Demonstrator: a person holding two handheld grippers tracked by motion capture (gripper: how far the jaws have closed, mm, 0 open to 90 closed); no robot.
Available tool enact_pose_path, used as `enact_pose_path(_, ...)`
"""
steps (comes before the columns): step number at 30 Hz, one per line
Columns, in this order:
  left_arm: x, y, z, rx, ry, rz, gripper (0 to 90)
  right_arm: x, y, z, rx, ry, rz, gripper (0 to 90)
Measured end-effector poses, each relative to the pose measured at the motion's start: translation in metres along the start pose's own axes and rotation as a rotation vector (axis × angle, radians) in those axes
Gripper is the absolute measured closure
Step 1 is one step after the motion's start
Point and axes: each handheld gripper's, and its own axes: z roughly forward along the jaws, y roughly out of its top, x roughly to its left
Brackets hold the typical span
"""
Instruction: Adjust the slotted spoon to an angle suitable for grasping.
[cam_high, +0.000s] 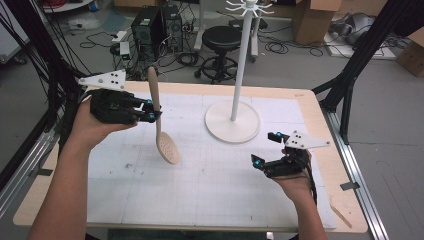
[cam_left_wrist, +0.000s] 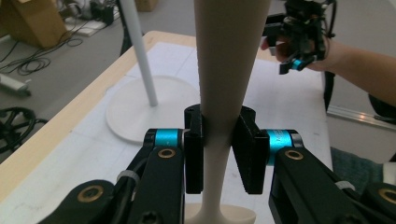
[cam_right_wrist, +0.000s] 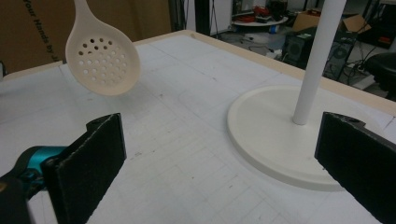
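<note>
Here the left gripper (cam_high: 149, 111) clamps the slotted spoon (cam_high: 166, 146) (held aloft).

Past the far edge of your table (cam_high: 320, 125), a black round stool (cam_high: 221, 37) stands on the grey floor (cam_high: 300, 70). Left of the stool you see two dark computer towers (cam_high: 156, 27) amid tangled cables. Right of the stool sit cardboard boxes (cam_high: 312, 20). Black frame struts (cam_high: 360, 55) rise at the table's right side.
</note>
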Motion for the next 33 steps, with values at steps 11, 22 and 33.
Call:
enact_pose_path(11,-0.016,0.011,0.022,0.0,-0.095,0.059,75.0,0.0,0.0,-0.001,-0.004,-0.002,0.002,0.8)
enact_pose_path(22,-0.019,0.012,0.037,-0.019,-0.167,0.084,75.0,-0.002,0.001,-0.002,-0.014,0.002,0.01,0.8)
enact_pose_path(33,-0.018,0.006,0.045,-0.052,-0.214,0.083,75.0,-0.002,0.005,-0.006,-0.038,0.006,0.015,0.8)
